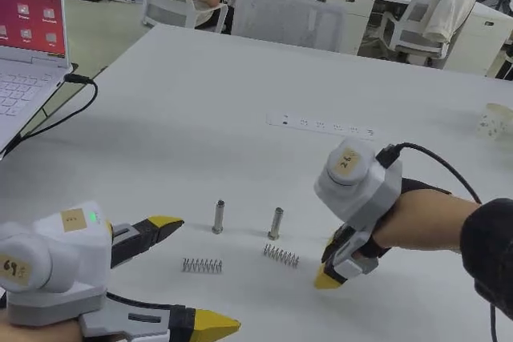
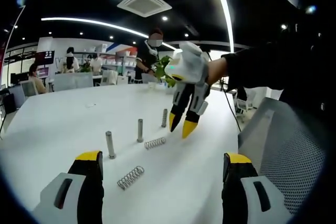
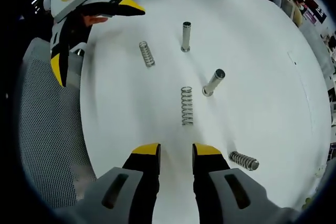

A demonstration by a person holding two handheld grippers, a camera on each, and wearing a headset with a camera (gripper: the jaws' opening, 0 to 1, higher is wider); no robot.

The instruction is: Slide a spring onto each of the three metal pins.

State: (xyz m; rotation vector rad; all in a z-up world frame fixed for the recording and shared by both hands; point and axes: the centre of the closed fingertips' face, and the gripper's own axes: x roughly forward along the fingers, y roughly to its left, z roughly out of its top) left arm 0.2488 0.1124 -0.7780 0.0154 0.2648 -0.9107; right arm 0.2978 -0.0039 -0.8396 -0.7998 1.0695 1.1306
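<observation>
In the head view, the white table (image 1: 200,94) carries two bare metal pins standing upright side by side, the left pin (image 1: 218,216) and the right pin (image 1: 276,223). Two loose springs lie flat just in front of them: the left spring (image 1: 201,265) and the right spring (image 1: 281,255). The left gripper (image 1: 200,273) sits at the lower left, its jaws spread wide with nothing between them. The right gripper (image 1: 327,276) points down at the table just right of the right spring. A laptop (image 1: 28,30) stands at the far left and a power strip (image 1: 321,126) lies farther back

In the left gripper view, the left gripper (image 2: 164,157) has its jaws wide apart and empty. The left spring (image 2: 131,177) lies between them, a little ahead, with the left pin (image 2: 109,144) behind it. Beyond are the right spring (image 2: 155,142), the right pin (image 2: 140,130) and a third pin (image 2: 164,117) with a coil around it. The right gripper (image 2: 181,127) hangs just beside that third pin, its yellow tips a little apart

In the right gripper view, the right gripper (image 3: 176,150) has its jaws parted by a narrow gap, holding nothing. The right spring (image 3: 186,106) lies straight ahead of them, with the right pin (image 3: 214,82) just beyond. Farther off are the left pin (image 3: 186,36) and the left spring (image 3: 146,54). The coil-wrapped third pin (image 3: 244,160) is just beside the right-hand jaw. The left gripper (image 3: 94,40) is at the upper left, jaws wide
</observation>
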